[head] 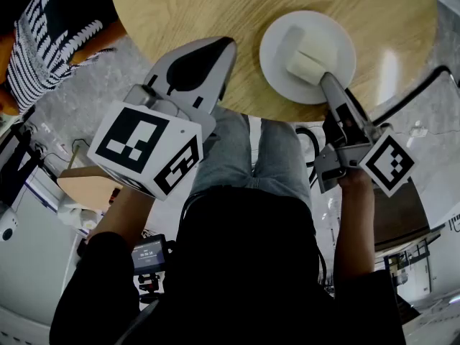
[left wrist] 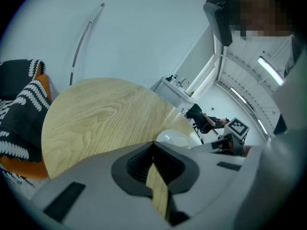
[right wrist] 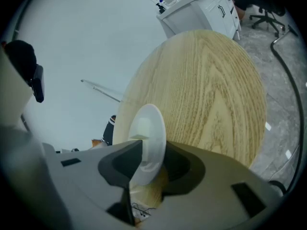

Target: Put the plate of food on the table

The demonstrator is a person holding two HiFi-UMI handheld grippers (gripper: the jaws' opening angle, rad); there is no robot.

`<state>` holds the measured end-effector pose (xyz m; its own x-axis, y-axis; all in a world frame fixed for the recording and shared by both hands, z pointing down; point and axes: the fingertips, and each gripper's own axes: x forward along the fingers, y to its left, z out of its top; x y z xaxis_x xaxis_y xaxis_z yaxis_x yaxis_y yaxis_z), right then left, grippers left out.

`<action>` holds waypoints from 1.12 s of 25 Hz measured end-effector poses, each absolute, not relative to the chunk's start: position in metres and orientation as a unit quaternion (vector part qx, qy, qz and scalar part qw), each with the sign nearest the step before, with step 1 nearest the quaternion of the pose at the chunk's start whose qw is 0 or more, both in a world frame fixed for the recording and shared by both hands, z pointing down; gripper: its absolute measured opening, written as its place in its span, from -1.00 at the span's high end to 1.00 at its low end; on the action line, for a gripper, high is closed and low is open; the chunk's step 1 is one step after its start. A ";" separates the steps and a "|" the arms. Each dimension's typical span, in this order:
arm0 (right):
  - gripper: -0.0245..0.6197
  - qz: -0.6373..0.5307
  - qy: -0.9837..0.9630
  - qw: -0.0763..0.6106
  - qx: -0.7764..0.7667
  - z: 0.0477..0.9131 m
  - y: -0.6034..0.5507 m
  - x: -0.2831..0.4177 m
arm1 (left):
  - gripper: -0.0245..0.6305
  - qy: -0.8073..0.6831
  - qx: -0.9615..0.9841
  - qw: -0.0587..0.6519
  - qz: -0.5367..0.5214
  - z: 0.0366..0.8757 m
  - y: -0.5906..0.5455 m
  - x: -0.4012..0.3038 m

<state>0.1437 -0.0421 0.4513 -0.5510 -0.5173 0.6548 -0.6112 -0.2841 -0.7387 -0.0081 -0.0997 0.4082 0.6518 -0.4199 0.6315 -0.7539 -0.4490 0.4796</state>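
Observation:
A white plate with a pale block of food lies on the round wooden table, close to its near edge. My right gripper reaches onto the plate's near rim. In the right gripper view the plate stands edge-on between the jaws of that gripper, which are apart with a gap beside the rim. My left gripper hovers at the table's near edge, left of the plate, with its tips together on nothing. The left gripper view shows that gripper and the plate beyond it.
A person in a black-and-white patterned garment sits at the table's left. A black cable runs over the floor to the right. A white cabinet stands past the table. A low wooden box is at my left.

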 end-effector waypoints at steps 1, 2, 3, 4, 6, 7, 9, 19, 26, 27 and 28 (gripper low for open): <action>0.54 0.641 -0.603 0.044 0.472 0.453 -0.041 0.145 | 0.91 -0.356 0.823 0.385 0.217 0.409 -0.099 -0.007; 0.51 0.636 -0.609 0.052 0.472 0.454 -0.039 0.146 | 0.91 -0.355 0.824 0.384 0.218 0.410 -0.099 -0.006; 0.48 0.632 -0.614 0.059 0.470 0.455 -0.038 0.146 | 0.91 -0.355 0.825 0.383 0.218 0.411 -0.099 -0.004; 0.45 0.629 -0.619 0.063 0.467 0.456 -0.038 0.146 | 0.91 -0.353 0.826 0.382 0.218 0.411 -0.100 -0.004; 0.41 0.627 -0.626 0.068 0.460 0.457 -0.036 0.143 | 0.91 -0.351 0.827 0.380 0.219 0.411 -0.100 -0.003; 0.41 0.627 -0.628 0.070 0.455 0.457 -0.034 0.141 | 0.91 -0.350 0.827 0.380 0.220 0.411 -0.099 -0.004; 0.40 0.628 -0.636 0.074 0.443 0.459 -0.032 0.139 | 0.91 -0.349 0.828 0.380 0.221 0.411 -0.099 -0.003; 0.33 0.548 -0.741 0.176 0.345 0.459 -0.016 0.128 | 0.91 -0.347 0.831 0.374 0.223 0.411 -0.104 0.000; 0.33 0.499 -0.770 0.243 0.315 0.463 -0.009 0.128 | 0.91 -0.348 0.832 0.370 0.221 0.406 -0.100 0.004; 0.33 0.491 -0.773 0.256 0.310 0.465 -0.007 0.129 | 0.91 -0.348 0.833 0.370 0.221 0.405 -0.099 0.005; 0.33 0.483 -0.775 0.269 0.306 0.467 -0.004 0.130 | 0.91 -0.348 0.833 0.369 0.221 0.405 -0.099 0.006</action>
<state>0.1295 -0.0042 0.4670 -0.6682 -0.2142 0.7125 -0.7340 0.3460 -0.5844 0.0056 -0.0990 0.4046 0.6594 -0.4171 0.6255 -0.7435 -0.4847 0.4606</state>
